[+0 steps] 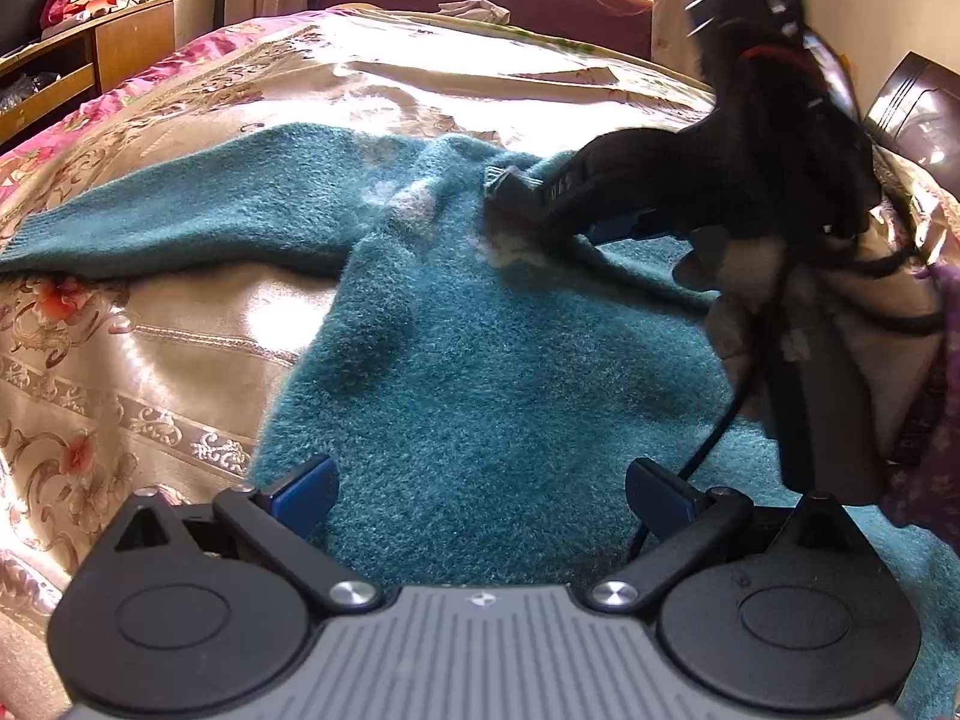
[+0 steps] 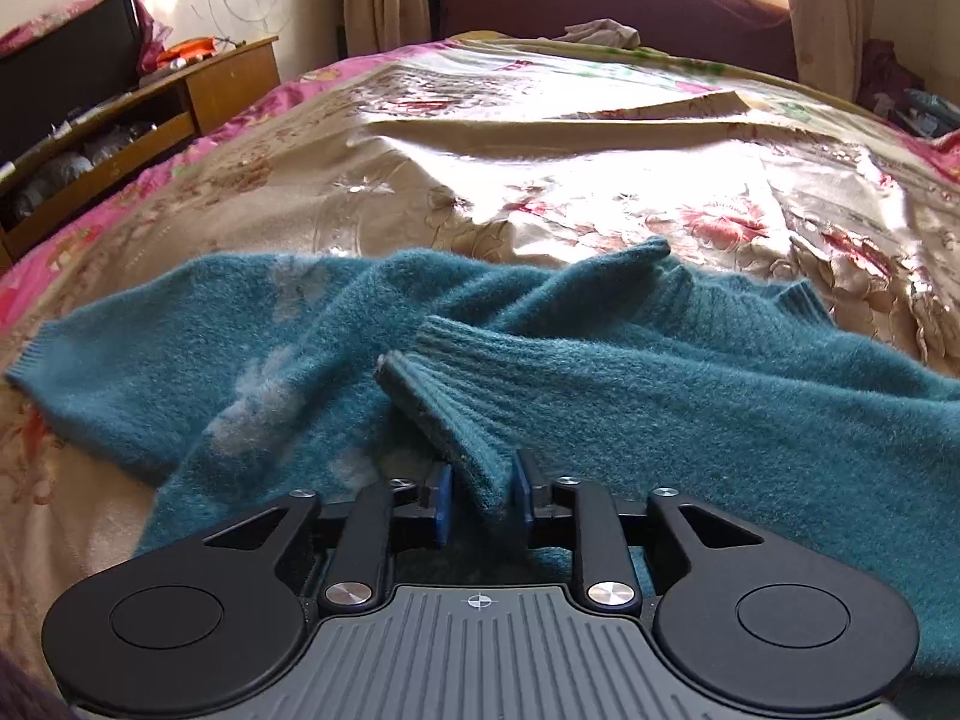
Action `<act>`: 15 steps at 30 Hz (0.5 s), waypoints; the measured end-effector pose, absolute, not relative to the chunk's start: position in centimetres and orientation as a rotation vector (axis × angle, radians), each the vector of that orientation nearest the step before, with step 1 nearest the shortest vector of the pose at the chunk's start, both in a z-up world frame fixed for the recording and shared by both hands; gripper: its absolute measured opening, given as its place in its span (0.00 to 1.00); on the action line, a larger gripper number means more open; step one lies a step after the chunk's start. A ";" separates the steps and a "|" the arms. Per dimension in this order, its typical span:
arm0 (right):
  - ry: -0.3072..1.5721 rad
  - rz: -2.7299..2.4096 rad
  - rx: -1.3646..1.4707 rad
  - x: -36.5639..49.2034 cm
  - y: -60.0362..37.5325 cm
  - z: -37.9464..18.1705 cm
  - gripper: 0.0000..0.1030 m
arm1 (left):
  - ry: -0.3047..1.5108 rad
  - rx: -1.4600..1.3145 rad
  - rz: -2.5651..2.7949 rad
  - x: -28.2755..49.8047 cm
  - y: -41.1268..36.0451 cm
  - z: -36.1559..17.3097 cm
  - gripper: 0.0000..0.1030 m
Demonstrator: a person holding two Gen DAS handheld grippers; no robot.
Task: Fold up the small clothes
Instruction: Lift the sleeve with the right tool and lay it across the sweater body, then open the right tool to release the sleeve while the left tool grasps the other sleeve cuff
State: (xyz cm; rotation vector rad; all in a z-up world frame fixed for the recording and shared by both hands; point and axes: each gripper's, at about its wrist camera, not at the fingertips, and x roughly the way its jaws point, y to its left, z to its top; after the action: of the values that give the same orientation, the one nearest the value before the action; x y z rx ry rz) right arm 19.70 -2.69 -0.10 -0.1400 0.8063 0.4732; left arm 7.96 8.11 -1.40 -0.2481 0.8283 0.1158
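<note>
Teal sweater (image 2: 600, 396) on floral bedspread (image 2: 540, 168), wooden cabinet (image 2: 150, 108) beside

The right claw (image 1: 528, 204) is motion-blurred, perhaps hiding the sweater's (image 1: 480, 372) cuff.

Bedspread (image 2: 540, 168) beyond the sweater (image 2: 690, 396) lies open, unobstructed.

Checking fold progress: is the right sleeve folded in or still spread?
Folded in: the sleeve's ribbed cuff lies across the teal sweater body, between the right gripper pads.
</note>
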 end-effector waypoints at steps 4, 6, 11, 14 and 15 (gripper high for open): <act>0.802 0.571 -0.077 18.3 -3.4 1.1 0.40 | 0.827 -0.245 0.107 7.9 7.9 -1.6 1.00; 0.782 0.597 -0.078 17.4 -3.5 1.6 0.40 | 0.829 -0.227 0.111 8.0 7.6 -1.7 1.00; 0.793 0.548 -0.030 16.5 -6.2 1.8 0.40 | 0.829 -0.224 0.122 8.0 7.6 -1.9 1.00; 0.856 0.464 -0.038 16.6 -8.1 0.6 0.40 | 0.834 -0.236 0.131 8.0 8.0 -1.9 1.00; 0.856 0.464 -0.038 16.6 -8.1 0.6 0.40 | 0.833 -0.240 0.133 7.9 8.1 -1.9 1.00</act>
State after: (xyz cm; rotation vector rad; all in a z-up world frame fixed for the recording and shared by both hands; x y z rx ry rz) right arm 16.64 -8.10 0.58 -0.0381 0.8564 0.4637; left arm 7.95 8.08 -1.86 -0.2399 0.8332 0.1333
